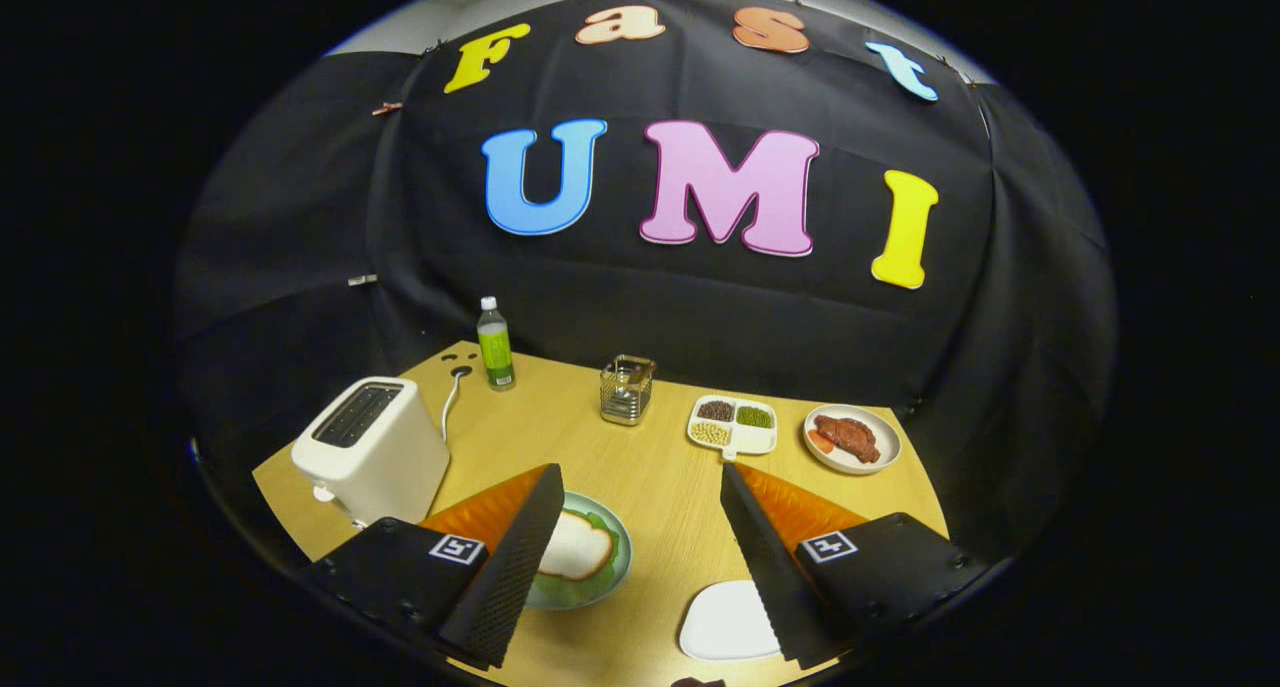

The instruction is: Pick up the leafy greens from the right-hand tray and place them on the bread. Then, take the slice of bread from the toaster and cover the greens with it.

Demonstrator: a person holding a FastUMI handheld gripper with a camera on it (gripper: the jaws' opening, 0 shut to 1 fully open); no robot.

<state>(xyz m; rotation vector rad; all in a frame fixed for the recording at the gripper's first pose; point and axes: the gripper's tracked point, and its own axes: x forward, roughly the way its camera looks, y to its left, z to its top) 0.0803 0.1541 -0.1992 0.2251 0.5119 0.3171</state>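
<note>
My gripper is open and held above the wooden table, with nothing between its fingers. Just inside the left finger lies a pale round plate. On it a slice of bread rests over leafy greens, whose edges stick out around the slice. The left finger hides the plate's left part. A white toaster stands to the left, beyond that finger, and its top slots look dark. A white tray lies bare by the right finger.
Further back on the table stand a green-labelled bottle, a small metal basket, a divided white dish of beans and a plate with meat. The toaster's cord runs to a hole in the tabletop.
</note>
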